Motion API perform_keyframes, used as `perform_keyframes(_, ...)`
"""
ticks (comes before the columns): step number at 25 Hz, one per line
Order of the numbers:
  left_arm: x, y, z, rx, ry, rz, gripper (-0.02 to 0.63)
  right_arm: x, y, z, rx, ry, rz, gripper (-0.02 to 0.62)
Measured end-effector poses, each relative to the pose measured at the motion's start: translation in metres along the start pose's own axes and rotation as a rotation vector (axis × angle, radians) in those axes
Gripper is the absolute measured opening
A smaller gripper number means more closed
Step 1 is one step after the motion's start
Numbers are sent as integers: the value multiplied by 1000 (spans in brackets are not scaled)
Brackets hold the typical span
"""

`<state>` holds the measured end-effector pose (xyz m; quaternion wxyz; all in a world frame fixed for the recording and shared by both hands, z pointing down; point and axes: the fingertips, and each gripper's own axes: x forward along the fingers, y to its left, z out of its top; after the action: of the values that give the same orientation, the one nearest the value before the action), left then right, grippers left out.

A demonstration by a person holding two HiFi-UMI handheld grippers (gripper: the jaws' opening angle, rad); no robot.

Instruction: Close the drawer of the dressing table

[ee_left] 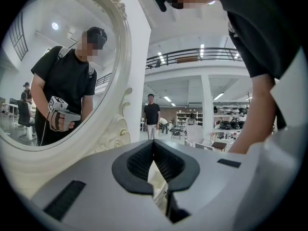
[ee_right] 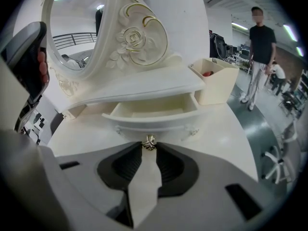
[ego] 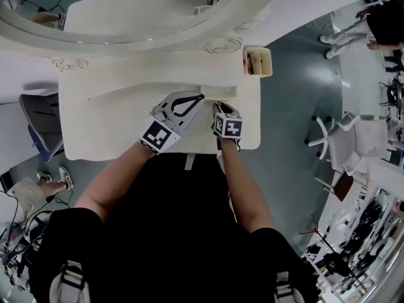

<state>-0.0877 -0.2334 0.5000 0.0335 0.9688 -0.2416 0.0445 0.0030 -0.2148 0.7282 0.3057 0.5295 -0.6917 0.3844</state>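
Left gripper (ee_left: 154, 144), jaws together, points level; right gripper (ee_right: 149, 149) tilts down, pinching the knob (ee_right: 148, 141).

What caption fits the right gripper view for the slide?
Right gripper, jaws closed on the gold knob of the open drawer on the dressing table.

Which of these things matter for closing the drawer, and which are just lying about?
For the job: the open drawer; its knob, gripped by the right gripper; the dressing table.
Just around: mirror; storage box on the tabletop; left gripper, shut and empty; office chair; bystander.
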Motion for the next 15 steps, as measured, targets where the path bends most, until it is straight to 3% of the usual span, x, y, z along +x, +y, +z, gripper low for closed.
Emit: perform_keyframes(15,6,7,-3,-7,10,12,-6,17,-7,21,-2,-10,-4,97)
